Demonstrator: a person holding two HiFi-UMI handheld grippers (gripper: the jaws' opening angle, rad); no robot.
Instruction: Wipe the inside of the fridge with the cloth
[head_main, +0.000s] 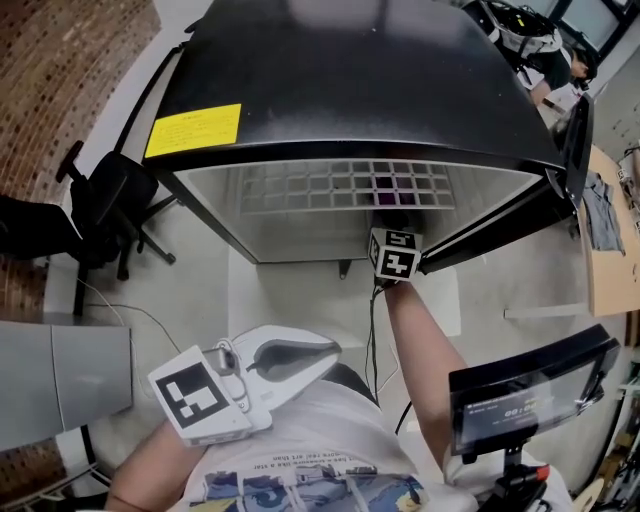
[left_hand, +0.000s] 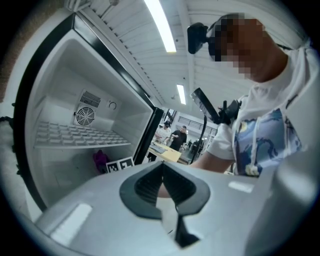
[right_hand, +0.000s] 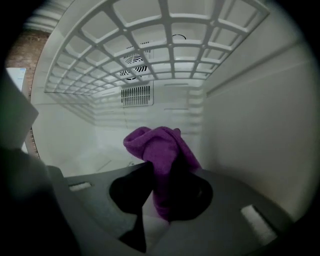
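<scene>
Right gripper (right_hand: 165, 197) clenched on purple cloth (right_hand: 159, 147) inside mini fridge (head_main: 350, 90), beneath wire shelf (right_hand: 150, 50), left gripper (left_hand: 162, 186) closed empty outside the fridge.

Right gripper view, centre: cloth (right_hand: 160, 150) lower end buried between jaws of right gripper (right_hand: 162, 200). Head view, centre: fridge (head_main: 350, 80) hides gripper but for marker cube (head_main: 395, 254); cloth mere purple patch behind shelf (head_main: 300, 185).

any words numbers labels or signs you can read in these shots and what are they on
None can be read for sure.
Yellow label on the fridge top: lines of print, too small to read.
Screen at lower right: a pale line of characters, blurred.
Shirt print: lettering, too blurred.
Marker cube: black-and-white pattern, no letters.
Purple cloth: no print showing.
</scene>
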